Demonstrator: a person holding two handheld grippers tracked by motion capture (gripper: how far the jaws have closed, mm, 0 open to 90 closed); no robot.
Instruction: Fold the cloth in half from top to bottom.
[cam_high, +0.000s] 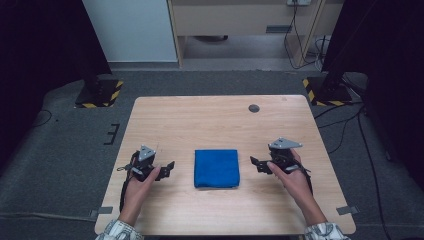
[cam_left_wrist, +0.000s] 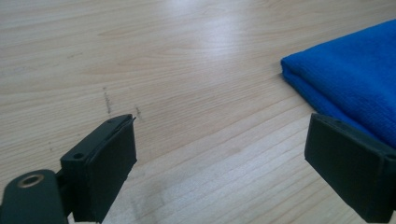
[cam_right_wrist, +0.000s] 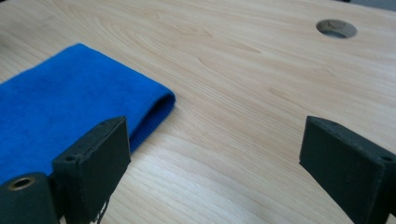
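While both pairs of jaws stand wide apart with nothing between them, the left gripper (cam_high: 167, 169) and the right gripper (cam_high: 256, 164) rest low on the table (cam_high: 210, 117), pointing inward at each other. Between their tips lies the folded blue cloth (cam_high: 216, 168), flat and square, just beyond each set of fingers and touching neither. In the left gripper view one black finger (cam_left_wrist: 348, 168) sits just beside the cloth's near edge (cam_left_wrist: 345, 79); in the right gripper view a finger (cam_right_wrist: 95, 158) overlaps the rounded fold (cam_right_wrist: 70, 98).

From where I stand, the job looks like taking hold of the cloth. To do it well, I'd slide one jaw under a corner's layers, close on all the plies together, and lift both sides evenly. Past the right fingers, a cable hole (cam_right_wrist: 336, 28) lies well apart.
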